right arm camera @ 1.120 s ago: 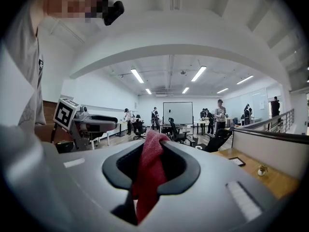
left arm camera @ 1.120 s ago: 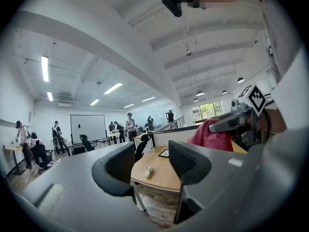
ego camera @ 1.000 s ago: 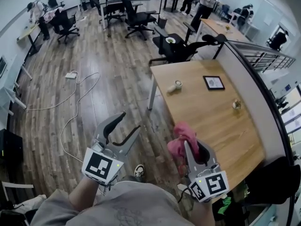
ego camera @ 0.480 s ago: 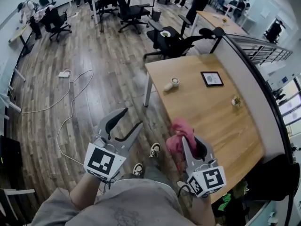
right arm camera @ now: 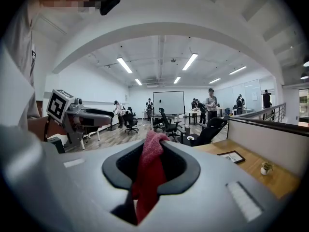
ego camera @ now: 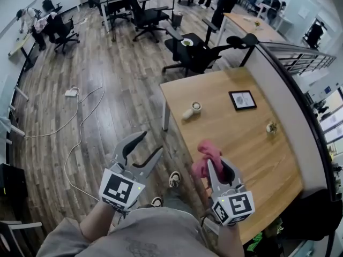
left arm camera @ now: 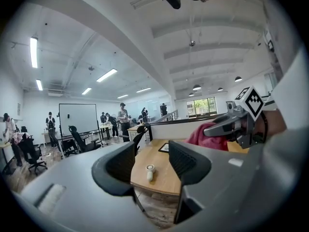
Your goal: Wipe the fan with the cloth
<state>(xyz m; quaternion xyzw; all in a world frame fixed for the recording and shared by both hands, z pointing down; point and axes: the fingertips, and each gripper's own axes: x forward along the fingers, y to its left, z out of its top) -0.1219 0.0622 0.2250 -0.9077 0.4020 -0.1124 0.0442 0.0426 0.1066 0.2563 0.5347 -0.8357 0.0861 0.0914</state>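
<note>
A: What is taken in first?

B: A wooden counter [ego camera: 236, 143] is spread across the right of the scene, and a low partition is set along its right edge.

A: And the tongs?

B: Both are held near, short of the counter's near edge. The left tongs [ego camera: 150, 143] are spread apart and nothing is held; only floor and counter are seen through the gap. The right tongs [ego camera: 220, 167] are clenched on a pink cloth [ego camera: 207, 153]. It is pinched mid-length, so a bunch is left standing beyond the jaws and a tail is left hanging behind them.

A: How is the cloth expected to handle?

B: It is judged soft, light and limp. It can be draped over any shape and is not harmed by a firm pinch. The free bunch in front should be the part pressed on the fan.

A: Where is the fan found?

B: A small white handheld fan [ego camera: 192, 110] appears to be laid flat near the counter's far left corner, well apart from both tongs. It is judged light, easily shoved and thin in the guard. The handle is probably best taken by the empty left tongs, so the head is steadied while wiped.
</note>
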